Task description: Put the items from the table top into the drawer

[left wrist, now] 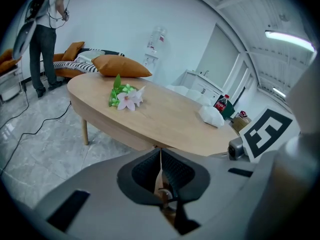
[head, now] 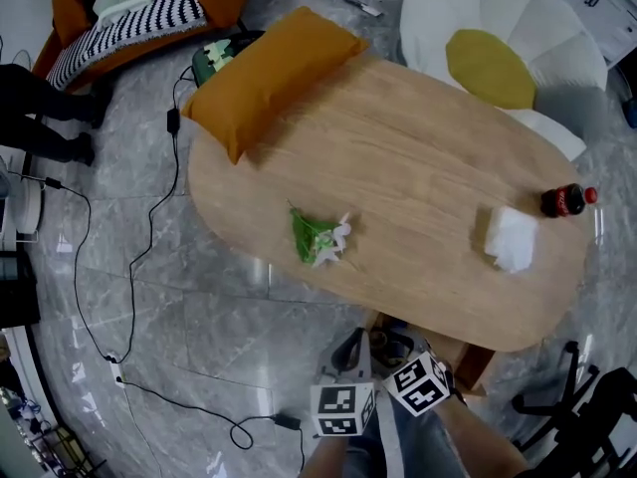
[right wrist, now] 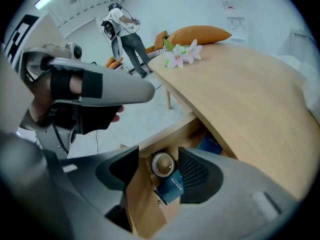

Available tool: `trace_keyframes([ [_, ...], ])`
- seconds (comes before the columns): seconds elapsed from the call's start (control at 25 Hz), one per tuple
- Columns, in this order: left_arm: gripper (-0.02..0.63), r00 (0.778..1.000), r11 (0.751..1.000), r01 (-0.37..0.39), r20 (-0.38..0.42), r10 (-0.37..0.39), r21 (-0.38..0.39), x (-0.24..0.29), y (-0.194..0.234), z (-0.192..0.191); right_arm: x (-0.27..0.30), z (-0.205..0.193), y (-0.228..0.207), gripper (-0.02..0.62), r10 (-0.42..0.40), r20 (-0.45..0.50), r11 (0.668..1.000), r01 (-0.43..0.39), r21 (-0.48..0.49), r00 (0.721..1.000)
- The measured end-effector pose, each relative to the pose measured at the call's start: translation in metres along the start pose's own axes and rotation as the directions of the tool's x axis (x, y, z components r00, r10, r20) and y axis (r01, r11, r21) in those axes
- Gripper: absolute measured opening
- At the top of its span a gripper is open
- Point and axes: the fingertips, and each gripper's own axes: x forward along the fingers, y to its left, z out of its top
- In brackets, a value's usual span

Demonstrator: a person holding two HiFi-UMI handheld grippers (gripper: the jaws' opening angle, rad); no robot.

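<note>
Flower [head: 320, 237] lies mid-table [head: 418, 147] near the front edge. Tissue [head: 512, 237] and bottle [head: 565, 200] are set well apart at the right end. Flower is judged light, limp and easily crushed, best pinched at the green stem. Right gripper [right wrist: 157, 171] is held wide and empty above the open drawer [right wrist: 138, 204], where tape [right wrist: 162, 164] and booklet [right wrist: 171, 185] are stowed. Left gripper [left wrist: 161, 171] is closed on nothing.
</note>
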Motion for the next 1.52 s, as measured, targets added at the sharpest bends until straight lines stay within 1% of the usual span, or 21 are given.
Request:
trace_keyframes([
  [0.16, 0.014, 0.999, 1.000, 0.015, 0.045, -0.016, 0.017, -0.013, -0.010, 0.026, -0.028, 0.019, -0.001, 0.241, -0.048, 0.072, 0.997, 0.044, 0.062, 0.996],
  [0.28, 0.014, 0.998, 0.999, 0.025, 0.064, -0.028, 0.036, -0.022, -0.018, 0.043, -0.052, 0.037, -0.008, 0.241, -0.099, 0.134, 0.989, 0.083, 0.120, 0.986],
  [0.4, 0.014, 0.995, 0.999, 0.023, 0.100, -0.027, 0.043, -0.035, -0.023, 0.067, -0.072, 0.056, -0.014, 0.241, -0.124, 0.185, 0.985, 0.098, 0.144, 0.975],
  [0.52, 0.014, 0.989, 0.999, 0.018, 0.147, -0.024, 0.040, -0.050, -0.030, 0.093, -0.100, 0.079, -0.021, 0.241, -0.166, 0.232, 0.979, 0.132, 0.154, 0.959],
  [0.6, 0.014, 0.986, 0.998, 0.036, 0.160, -0.042, 0.043, -0.058, -0.039, 0.107, -0.121, 0.095, -0.025, 0.241, -0.199, 0.275, 0.973, 0.155, 0.173, 0.941],
  [0.68, 0.014, 0.983, 0.996, 0.065, 0.171, -0.074, 0.054, -0.064, -0.051, 0.122, -0.140, 0.113, -0.027, 0.241, -0.234, 0.319, 0.965, 0.180, 0.189, 0.919],
  [0.76, 0.014, 0.978, 0.992, 0.088, 0.183, -0.103, 0.093, -0.068, -0.063, 0.137, -0.159, 0.129, -0.030, 0.241, -0.271, 0.361, 0.957, 0.208, 0.204, 0.892],
  [0.84, 0.014, 0.973, 0.987, 0.096, 0.197, -0.120, 0.127, -0.072, -0.074, 0.153, -0.178, 0.145, -0.034, 0.241, -0.310, 0.403, 0.946, 0.235, 0.225, 0.861],
  [0.92, 0.014, 0.966, 0.986, 0.099, 0.225, -0.127, 0.131, -0.079, -0.084, 0.173, -0.200, 0.160, -0.036, 0.241, -0.342, 0.446, 0.936, 0.257, 0.242, 0.827],
  [1.0, 0.014, 0.951, 0.987, 0.104, 0.277, -0.136, 0.126, -0.089, -0.094, 0.200, -0.220, 0.176, -0.036, 0.239, -0.349, 0.485, 0.935, 0.263, 0.238, 0.802],
  [1.08, 0.014, 0.935, 0.982, 0.108, 0.320, -0.154, 0.155, -0.098, -0.106, 0.226, -0.239, 0.192, -0.034, 0.239, -0.350, 0.516, 0.936, 0.274, 0.220, 0.782],
  [1.16, 0.014, 0.925, 0.975, 0.113, 0.339, -0.173, 0.190, -0.106, -0.116, 0.246, -0.260, 0.206, -0.033, 0.238, -0.366, 0.551, 0.931, 0.299, 0.212, 0.750],
  [1.28, 0.014, 0.908, 0.970, 0.121, 0.371, -0.195, 0.212, -0.120, -0.131, 0.270, -0.295, 0.226, -0.034, 0.225, -0.397, 0.602, 0.917, 0.331, 0.224, 0.693],
  [1.36, 0.014, 0.896, 0.967, 0.120, 0.394, -0.203, 0.226, -0.129, -0.138, 0.286, -0.314, 0.238, -0.036, 0.224, -0.410, 0.624, 0.909, 0.353, 0.221, 0.665],
  [1.44, 0.014, 0.887, 0.962, 0.115, 0.411, -0.211, 0.248, -0.137, -0.144, 0.300, -0.329, 0.248, -0.038, 0.224, -0.424, 0.637, 0.900, 0.377, 0.219, 0.643],
  [1.52, 0.014, 0.880, 0.956, 0.112, 0.420, -0.222, 0.271, -0.144, -0.153, 0.312, -0.347, 0.257, -0.040, 0.219, -0.440, 0.657, 0.890, 0.394, 0.229, 0.612],
])
